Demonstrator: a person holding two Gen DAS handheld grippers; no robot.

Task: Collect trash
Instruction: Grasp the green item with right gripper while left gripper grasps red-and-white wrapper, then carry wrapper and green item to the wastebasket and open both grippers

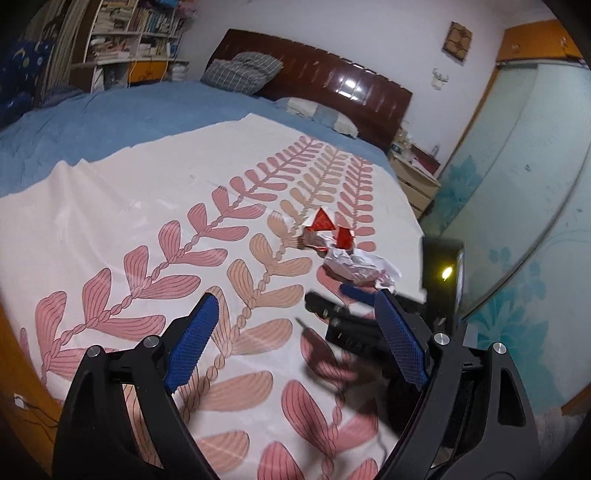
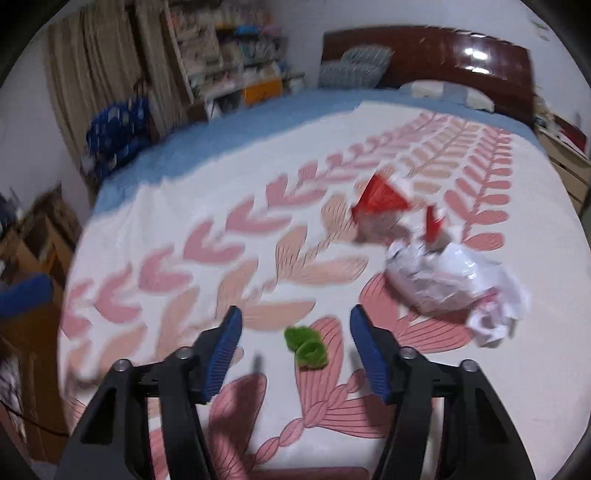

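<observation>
Bedspread [image 2: 184, 236] of cream cloth, printed with rows of pink and peach leaf-like sprigs, lies over a blue sheet [image 1: 110, 122] on the bed. Headboard [image 1: 332, 74] is dark red-brown, glossy, with vertical grooves.

Trash, three pieces, all on the bedspread toward its right side:
- red and white wrapper [image 2: 388, 210], crumpled, foil-like, with pointed triangular corners sticking up.
- white crumpled bag [image 2: 443, 280], thin shiny plastic, lumpy and roughly oblong, just beside the red wrapper and nearer the camera; one ragged end flares out at the right.
- green scrap [image 2: 304, 345], small, fuzzy-looking, curled into two loops; blurred, so material unclear.

Right tongs [image 2: 295, 325]: black frame, blue ribbed pads, released and part-way apart. Green scrap sits on the cloth in the gap between the pads, touching neither. Nothing gripped.

Left tongs [image 1: 295, 314]: same build, blue mesh-textured pads, spread wide and empty, over bare bedspread. Right tongs show in this view as a blurred black shape with a blue tip, close by the white bag.

Grey checked pillow [image 1: 240, 70] leans on the headboard. Bookshelf [image 1: 136, 29] packed with books stands behind the bed. No bin or container for the trash can be made out.
</observation>
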